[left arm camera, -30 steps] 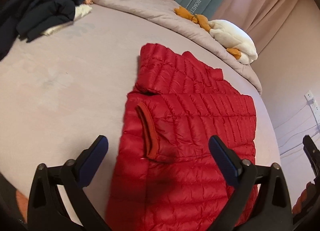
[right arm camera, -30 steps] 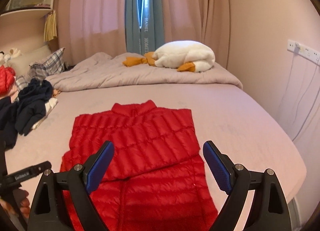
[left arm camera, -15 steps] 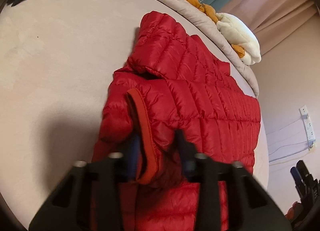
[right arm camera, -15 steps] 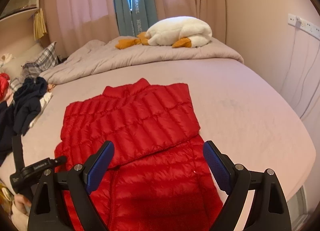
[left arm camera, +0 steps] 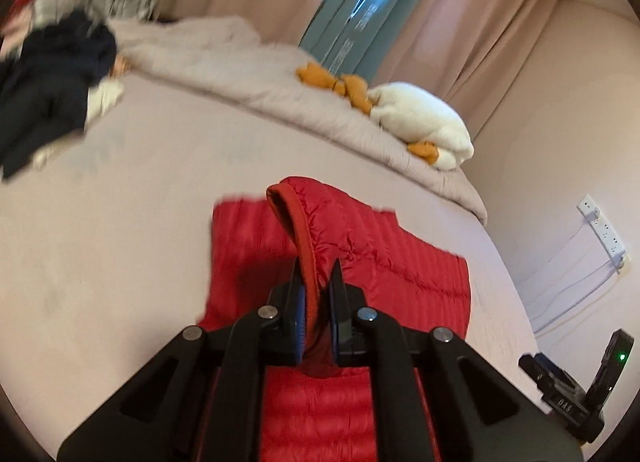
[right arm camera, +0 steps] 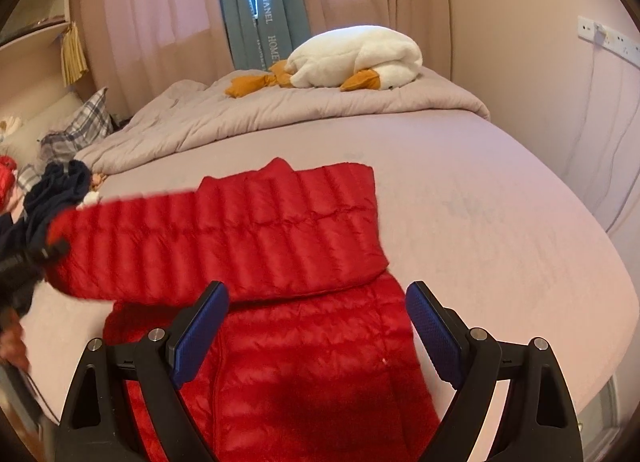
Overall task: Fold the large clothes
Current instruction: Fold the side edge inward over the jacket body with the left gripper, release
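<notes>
red jacket [left arm camera: 372,262] cuff clamped in left tongs [left arm camera: 318,302]

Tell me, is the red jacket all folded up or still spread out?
Partly folded. The red jacket has its top doubled across the body, and the left tool pinches a trimmed edge, lifted off the bed.

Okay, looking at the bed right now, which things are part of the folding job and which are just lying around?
In the job:
red puffer jacket
left tool, shut on its sleeve cuff
right tool, open

Lying about:
goose plush
dark clothes pile
grey duvet
plaid pillow
</notes>
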Available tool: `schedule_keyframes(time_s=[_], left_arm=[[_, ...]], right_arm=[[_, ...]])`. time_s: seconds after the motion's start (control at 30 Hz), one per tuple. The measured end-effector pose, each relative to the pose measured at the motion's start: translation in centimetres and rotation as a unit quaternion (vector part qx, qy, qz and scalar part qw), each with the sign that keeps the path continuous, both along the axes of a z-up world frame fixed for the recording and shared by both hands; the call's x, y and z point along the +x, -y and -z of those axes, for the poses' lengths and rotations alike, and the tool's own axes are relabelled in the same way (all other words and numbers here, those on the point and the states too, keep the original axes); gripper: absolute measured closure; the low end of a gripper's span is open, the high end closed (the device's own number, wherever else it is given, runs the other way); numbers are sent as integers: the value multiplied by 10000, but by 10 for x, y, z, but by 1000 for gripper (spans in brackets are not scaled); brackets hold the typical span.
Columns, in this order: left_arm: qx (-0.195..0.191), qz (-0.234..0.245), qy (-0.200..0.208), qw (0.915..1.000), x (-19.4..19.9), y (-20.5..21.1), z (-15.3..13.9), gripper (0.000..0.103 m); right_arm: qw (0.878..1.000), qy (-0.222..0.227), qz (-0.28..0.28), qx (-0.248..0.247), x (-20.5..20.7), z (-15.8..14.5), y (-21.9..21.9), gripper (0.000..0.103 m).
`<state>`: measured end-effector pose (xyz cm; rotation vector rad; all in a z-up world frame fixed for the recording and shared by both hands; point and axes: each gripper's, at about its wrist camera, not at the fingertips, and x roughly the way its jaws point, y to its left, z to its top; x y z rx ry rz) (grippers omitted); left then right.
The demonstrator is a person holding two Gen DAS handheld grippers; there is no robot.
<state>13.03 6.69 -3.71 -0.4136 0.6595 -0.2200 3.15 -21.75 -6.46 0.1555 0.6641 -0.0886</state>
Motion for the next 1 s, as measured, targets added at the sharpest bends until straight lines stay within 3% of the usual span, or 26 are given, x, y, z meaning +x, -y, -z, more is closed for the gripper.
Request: schedule_keyframes(time_s=[0.33,0.47,0.57,0.73,1.0], left_arm=[[358,-19,135,9993,44,0,-32,95],[486,-105,50,9987,58,0,-29,95],[540,-181,-44,9984,68,-3,-23,95],[641,-410,-360,9964,88,-16,3,95],[703,-576,-1011,9907,110,-31,61,95]], right_arm=[[9999,-85,-80,112,36,-1,9,14],[9994,-291,-76,189,62,6,15,29],[9985,-476,-101,251,85,16,19,43],[9944,-889,-219,532,121,39,21,44],[9916,-1223,-74,417,141,64,21,44]])
